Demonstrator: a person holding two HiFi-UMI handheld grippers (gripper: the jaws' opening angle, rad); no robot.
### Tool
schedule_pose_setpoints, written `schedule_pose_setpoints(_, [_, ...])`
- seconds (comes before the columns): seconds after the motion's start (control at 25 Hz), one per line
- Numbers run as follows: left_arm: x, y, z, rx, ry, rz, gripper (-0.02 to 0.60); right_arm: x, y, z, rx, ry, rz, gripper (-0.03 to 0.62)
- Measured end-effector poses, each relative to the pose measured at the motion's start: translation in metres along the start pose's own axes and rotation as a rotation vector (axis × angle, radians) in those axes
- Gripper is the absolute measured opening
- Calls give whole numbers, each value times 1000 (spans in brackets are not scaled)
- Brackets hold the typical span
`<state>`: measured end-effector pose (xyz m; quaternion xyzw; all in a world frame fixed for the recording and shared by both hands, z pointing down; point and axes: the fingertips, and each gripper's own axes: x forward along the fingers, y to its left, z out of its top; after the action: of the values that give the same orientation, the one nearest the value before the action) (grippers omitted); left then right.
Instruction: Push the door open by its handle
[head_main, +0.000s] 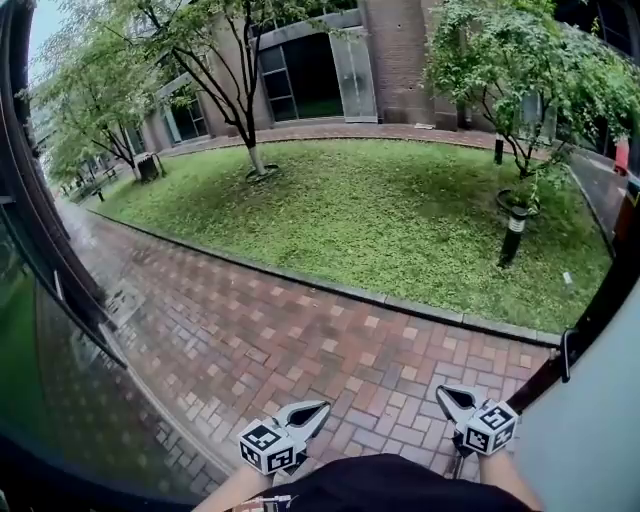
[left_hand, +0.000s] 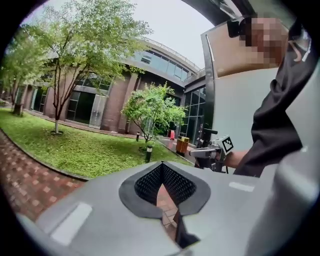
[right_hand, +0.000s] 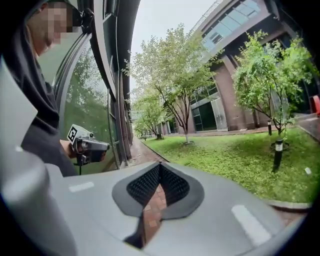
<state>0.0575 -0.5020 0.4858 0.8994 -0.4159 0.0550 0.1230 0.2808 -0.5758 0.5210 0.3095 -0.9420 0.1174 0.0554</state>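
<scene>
I stand in a doorway facing a courtyard. The door (head_main: 592, 430), a pale grey leaf with a dark edge, stands swung outward at the right. A small dark fitting (head_main: 567, 355) on that edge may be its handle. My right gripper (head_main: 446, 392) hovers just left of the door, shut and empty, and touches nothing. My left gripper (head_main: 318, 408) is level with it over the bricks, also shut and empty. In the left gripper view the tips (left_hand: 161, 165) meet; the right gripper (left_hand: 212, 152) and the door (left_hand: 235, 100) show beyond. The right gripper view shows closed tips (right_hand: 159, 165) and the left gripper (right_hand: 90, 146).
A glass wall (head_main: 60, 400) with dark frames runs along the left. A wet red brick path (head_main: 300, 340) lies ahead, edged by a kerb and a lawn (head_main: 380, 210). A short bollard lamp (head_main: 513, 235), trees and a brick building stand beyond.
</scene>
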Motion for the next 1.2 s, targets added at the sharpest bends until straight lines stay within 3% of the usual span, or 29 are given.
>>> schedule_pose_setpoints(0.08, [-21, -1, 9, -1, -14, 41, -3, 0, 16, 4, -1, -7, 29, 2])
schedule_pose_setpoints(0.32, [-37, -23, 32, 53, -85, 42, -3, -19, 32, 27, -55, -27, 24, 2])
schedule_pose_setpoints(0.6, [-119, -64, 12, 124, -116, -13, -3, -45, 126, 17, -109, -16, 0, 2])
schedule_pose_setpoints(0.68, [-145, -76, 4, 146, -112, -50, -3, -50, 165, 14, -135, -19, -16, 2])
schedule_pose_setpoints(0.84, [-189, -121, -25, 83, -86, -176, -3, -76, 250, -5, -106, -13, -61, 2])
schedule_pose_setpoints(1.0, [-244, -167, -44, 120, -4, -288, -3, -97, 345, -14, -95, 5, -45, 2])
schedule_pose_setpoints(1.2, [-298, -199, -67, 82, 24, -333, -3, -149, 400, -38, -65, 22, -119, 2])
